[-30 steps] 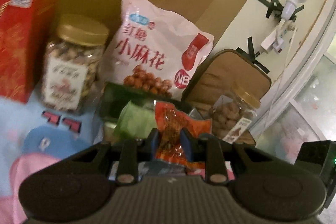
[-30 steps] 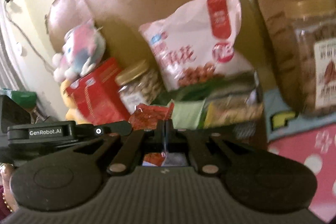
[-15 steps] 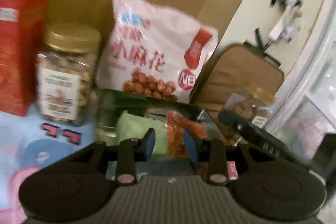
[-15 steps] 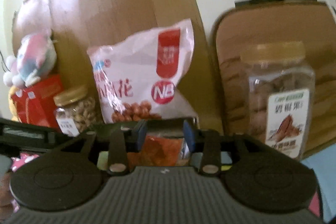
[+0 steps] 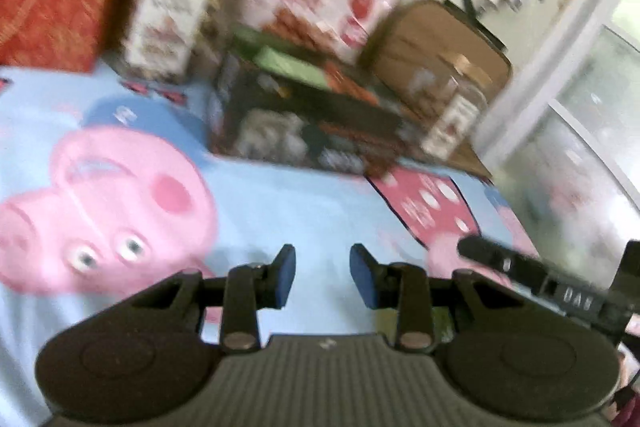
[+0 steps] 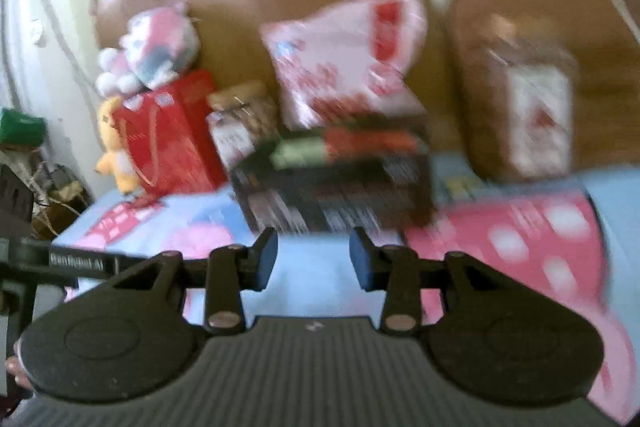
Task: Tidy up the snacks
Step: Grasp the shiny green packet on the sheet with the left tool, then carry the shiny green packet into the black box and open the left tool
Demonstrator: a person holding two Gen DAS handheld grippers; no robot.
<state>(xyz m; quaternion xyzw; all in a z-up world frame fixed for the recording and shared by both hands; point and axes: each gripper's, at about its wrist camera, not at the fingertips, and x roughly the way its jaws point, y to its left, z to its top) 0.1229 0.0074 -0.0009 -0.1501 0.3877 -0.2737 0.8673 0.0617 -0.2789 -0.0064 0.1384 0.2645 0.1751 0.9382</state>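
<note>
everything is blurry, so the snack packets [image 5: 316, 75] in the dark box [image 5: 308, 131] are hard to read, far ahead of the left gripper [image 5: 322, 277] and right gripper [image 6: 313, 261], both spread apart and empty.

home bedrm: cartoon bedsheet [image 5: 304, 211], plush toys [image 6: 156, 43].

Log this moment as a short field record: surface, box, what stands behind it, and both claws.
surface: cartoon-print cloth, light blue and pink
box: dark open box holding green and red packets
behind box: pink snack bag, red carton, gold-lidded jar
right side: second jar against a brown case
left claw: open, nothing between the pads
right claw: open, nothing between the pads
image quality: motion-blurred
</note>
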